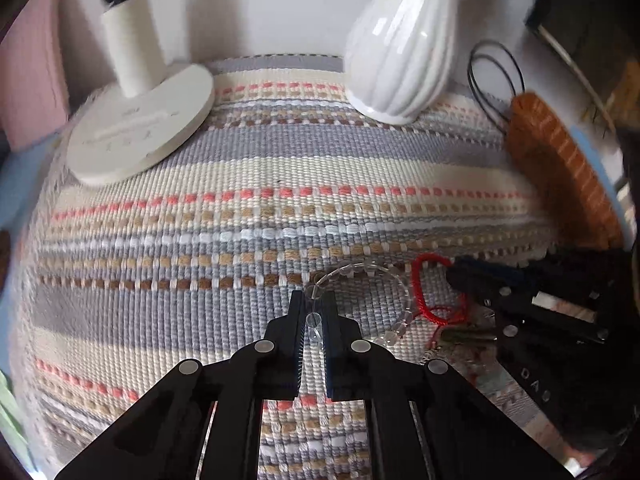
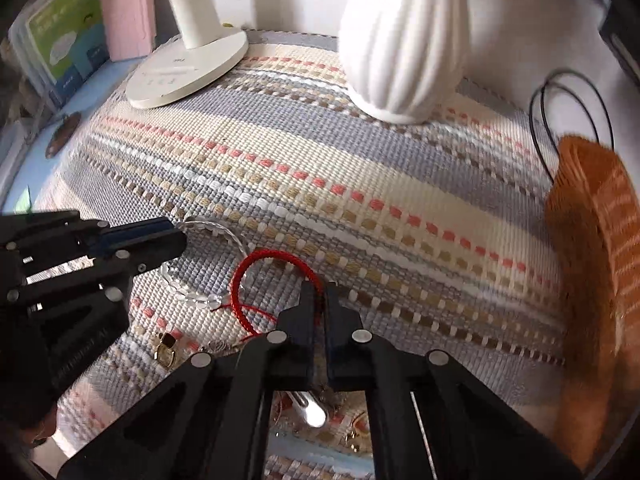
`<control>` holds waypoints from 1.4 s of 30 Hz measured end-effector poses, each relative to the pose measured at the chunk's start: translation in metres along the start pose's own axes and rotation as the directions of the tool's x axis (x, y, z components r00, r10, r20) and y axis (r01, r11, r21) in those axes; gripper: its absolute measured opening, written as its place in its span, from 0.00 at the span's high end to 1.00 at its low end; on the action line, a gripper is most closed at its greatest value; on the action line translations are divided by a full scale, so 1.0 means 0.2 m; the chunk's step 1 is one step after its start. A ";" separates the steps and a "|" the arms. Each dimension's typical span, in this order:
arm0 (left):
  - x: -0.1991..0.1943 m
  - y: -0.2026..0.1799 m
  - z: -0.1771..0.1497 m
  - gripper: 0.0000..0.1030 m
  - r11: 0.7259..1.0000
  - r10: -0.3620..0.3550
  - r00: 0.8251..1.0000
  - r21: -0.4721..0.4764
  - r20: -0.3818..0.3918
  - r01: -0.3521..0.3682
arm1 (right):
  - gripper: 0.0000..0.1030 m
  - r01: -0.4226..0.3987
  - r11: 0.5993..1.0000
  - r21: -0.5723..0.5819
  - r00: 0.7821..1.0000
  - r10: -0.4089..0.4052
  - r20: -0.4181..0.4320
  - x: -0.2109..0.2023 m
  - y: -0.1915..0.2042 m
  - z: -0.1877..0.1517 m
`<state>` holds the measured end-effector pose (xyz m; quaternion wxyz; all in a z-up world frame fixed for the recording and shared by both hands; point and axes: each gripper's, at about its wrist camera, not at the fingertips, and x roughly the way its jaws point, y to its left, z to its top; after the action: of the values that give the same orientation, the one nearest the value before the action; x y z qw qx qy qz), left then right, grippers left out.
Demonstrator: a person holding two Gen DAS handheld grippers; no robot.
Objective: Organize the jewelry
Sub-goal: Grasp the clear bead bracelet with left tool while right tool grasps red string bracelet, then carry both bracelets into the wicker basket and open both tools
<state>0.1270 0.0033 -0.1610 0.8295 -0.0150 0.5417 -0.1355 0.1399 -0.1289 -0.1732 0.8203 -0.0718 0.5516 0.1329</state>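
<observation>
A clear bead bracelet [image 1: 360, 270] lies on the striped woven mat [image 1: 260, 184]; my left gripper [image 1: 314, 300] is shut on its near side, a bead showing between the fingers. A red cord bracelet [image 1: 424, 292] lies just right of it. My right gripper [image 2: 318, 292] is shut on the red cord bracelet [image 2: 256, 264] at its right side. In the right wrist view the left gripper [image 2: 176, 240] pinches the clear bead bracelet [image 2: 208, 228]. Small gold pieces of jewelry [image 2: 166, 350] lie near the mat's front.
A white ribbed vase [image 1: 400, 52] and a white lamp base [image 1: 140, 132] stand at the back of the mat. An orange woven basket [image 2: 596, 260] sits at the right, with black cord loops [image 2: 572, 116] behind it. A pink box [image 2: 128, 8] stands at the back left.
</observation>
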 end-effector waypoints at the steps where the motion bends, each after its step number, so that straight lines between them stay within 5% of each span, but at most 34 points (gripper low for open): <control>1: -0.02 0.03 0.00 0.93 0.999 -0.035 0.999 -0.028 0.003 0.035 | 0.96 -0.025 0.999 0.024 1.000 0.025 -0.001 -0.01 -0.02 -0.01; 6: -0.14 0.08 0.00 0.93 0.979 -0.168 0.985 -0.107 0.040 0.172 | 0.96 -0.115 0.987 0.110 0.993 0.112 0.040 -0.17 -0.12 -0.03; 11: -0.30 0.07 0.00 0.93 0.965 -0.228 0.968 -0.112 0.100 0.239 | 0.96 -0.198 0.962 0.190 0.979 0.183 0.095 -0.34 -0.21 -0.05; 18: -0.53 0.01 0.02 0.93 0.930 -0.346 0.924 -0.072 0.161 0.360 | 0.96 -0.273 0.927 0.259 0.958 0.237 0.165 -0.58 -0.29 -0.09; 21: -0.61 -0.05 0.04 0.93 0.918 -0.385 0.907 -0.030 0.172 0.395 | 0.96 -0.270 0.921 0.282 0.954 0.217 0.204 -0.69 -0.35 -0.11; 26: -0.65 -0.23 0.14 0.93 0.869 -0.491 0.854 0.037 0.171 0.493 | 0.96 -0.262 0.909 0.326 0.949 0.181 0.259 -0.86 -0.51 -0.16; 33: -0.66 -0.61 0.33 0.93 0.824 -0.564 0.814 0.155 0.137 0.545 | 0.96 -0.246 0.873 0.422 0.938 0.104 0.331 -1.06 -0.88 -0.24; 42: -0.44 -1.12 0.60 0.93 0.736 -0.660 0.749 0.239 0.048 0.633 | 0.96 -0.209 0.827 0.521 0.927 -0.003 0.376 -1.18 -1.38 -0.23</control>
<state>0.1555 -0.2056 0.0055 0.7606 -0.1246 0.4302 -0.4700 0.0971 -0.4378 0.0195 0.8843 0.2241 0.4090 0.0236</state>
